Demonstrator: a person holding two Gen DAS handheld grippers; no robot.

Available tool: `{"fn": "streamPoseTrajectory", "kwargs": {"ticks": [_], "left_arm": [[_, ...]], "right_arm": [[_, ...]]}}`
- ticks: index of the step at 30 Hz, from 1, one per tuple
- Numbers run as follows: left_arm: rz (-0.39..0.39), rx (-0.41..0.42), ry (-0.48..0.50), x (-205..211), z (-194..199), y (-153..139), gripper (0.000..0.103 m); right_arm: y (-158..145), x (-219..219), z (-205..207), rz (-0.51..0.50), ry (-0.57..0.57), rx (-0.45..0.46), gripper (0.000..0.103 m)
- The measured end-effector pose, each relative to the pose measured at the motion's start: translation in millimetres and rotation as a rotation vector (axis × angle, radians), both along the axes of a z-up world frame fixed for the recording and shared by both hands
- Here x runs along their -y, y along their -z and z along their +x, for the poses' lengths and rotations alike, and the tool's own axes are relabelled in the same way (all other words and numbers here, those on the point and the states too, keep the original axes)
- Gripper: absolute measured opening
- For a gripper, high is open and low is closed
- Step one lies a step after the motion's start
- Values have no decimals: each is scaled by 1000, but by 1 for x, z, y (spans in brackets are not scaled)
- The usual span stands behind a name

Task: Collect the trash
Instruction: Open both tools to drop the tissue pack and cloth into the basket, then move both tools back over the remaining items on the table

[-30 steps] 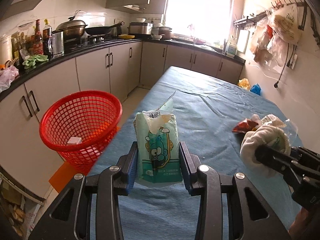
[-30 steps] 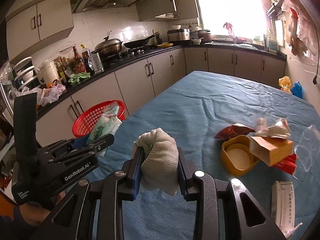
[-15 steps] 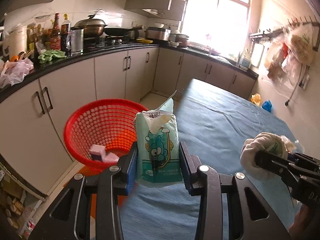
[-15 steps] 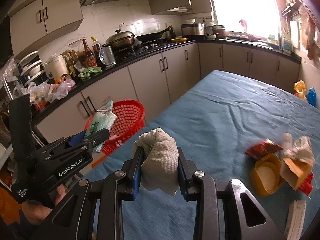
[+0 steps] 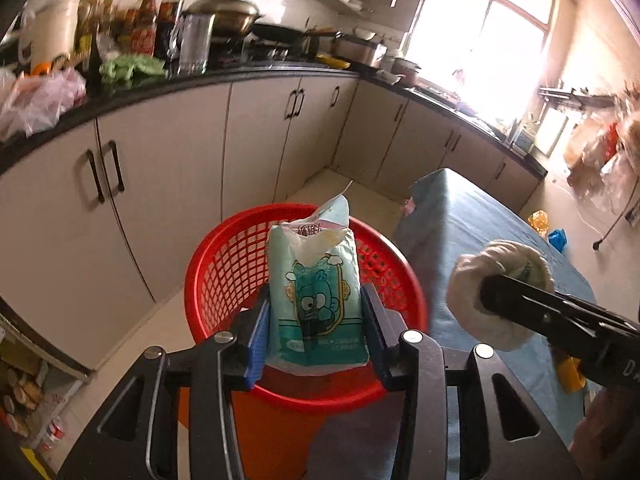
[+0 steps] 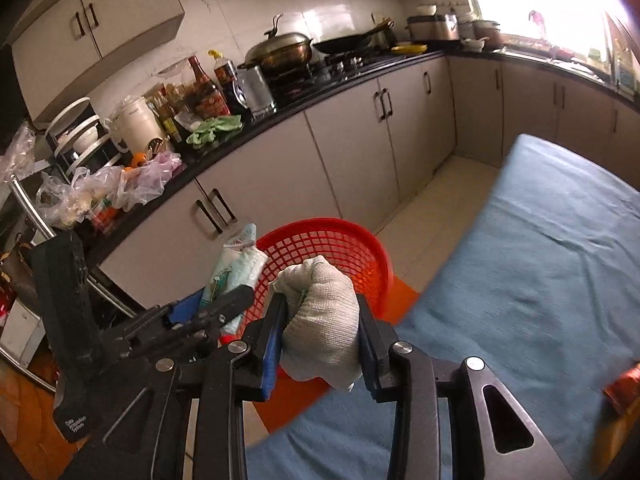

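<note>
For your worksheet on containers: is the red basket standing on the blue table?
No. The red basket stands on the floor beside the blue table.

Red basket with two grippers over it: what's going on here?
A person is clearing trash off the blue-clothed table. The left gripper holds a teal tissue pack over the red basket; the right gripper carries a balled white cloth at the basket's edge. Both sets of jaws are opening, each with its item between them, so neither has dropped yet.
</note>
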State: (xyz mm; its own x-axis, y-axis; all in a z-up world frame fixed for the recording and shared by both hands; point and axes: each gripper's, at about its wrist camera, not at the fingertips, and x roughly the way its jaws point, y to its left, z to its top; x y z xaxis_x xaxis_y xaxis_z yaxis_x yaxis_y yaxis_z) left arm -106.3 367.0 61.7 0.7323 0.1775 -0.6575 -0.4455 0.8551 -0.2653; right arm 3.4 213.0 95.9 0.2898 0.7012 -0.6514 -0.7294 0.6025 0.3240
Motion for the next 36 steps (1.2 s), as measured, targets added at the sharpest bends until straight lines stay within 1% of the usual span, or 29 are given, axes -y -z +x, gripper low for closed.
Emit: {"fn": "streamPoseTrajectory", "kwargs": {"ticks": [2, 4, 5, 6, 7, 9, 12, 16, 18, 22, 29, 31, 36], "left_arm": [[-17, 0, 0, -7, 1, 4, 43], [-26, 3, -7, -13, 1, 7, 50], [-31, 6, -11, -15, 1, 7, 56], [-37, 14, -17, -17, 0, 7, 59], [-40, 18, -20, -18, -1, 8, 59], [-40, 20, -18, -19, -2, 7, 60], [-35, 24, -25, -16, -6, 5, 61], [-9, 46, -11, 1, -15, -4, 64], [5, 55, 10, 15, -19, -7, 69], [36, 49, 81, 52, -20, -9, 69], [35, 19, 237, 125, -7, 0, 70], [38, 2, 286, 148, 1, 3, 70], [55, -39, 401, 201, 20, 8, 70]], "right_arm": [[6, -13, 6, -4, 3, -13, 39], [13, -23, 14, 1, 7, -40, 43], [15, -26, 16, 7, 6, -48, 50], [16, -28, 19, 10, 9, -53, 58], [17, -28, 21, 14, 21, -55, 60], [15, -24, 22, 31, 25, -58, 61], [9, -14, 20, 38, 37, -38, 61], [0, 11, 13, 59, 54, -30, 61], [-2, 29, 4, 49, 68, -10, 61], [0, 65, -11, 50, 93, -1, 61], [5, 149, -30, 82, 164, -15, 61], [4, 176, -34, 88, 207, -7, 61], [4, 259, -34, 149, 337, -22, 61]]}}
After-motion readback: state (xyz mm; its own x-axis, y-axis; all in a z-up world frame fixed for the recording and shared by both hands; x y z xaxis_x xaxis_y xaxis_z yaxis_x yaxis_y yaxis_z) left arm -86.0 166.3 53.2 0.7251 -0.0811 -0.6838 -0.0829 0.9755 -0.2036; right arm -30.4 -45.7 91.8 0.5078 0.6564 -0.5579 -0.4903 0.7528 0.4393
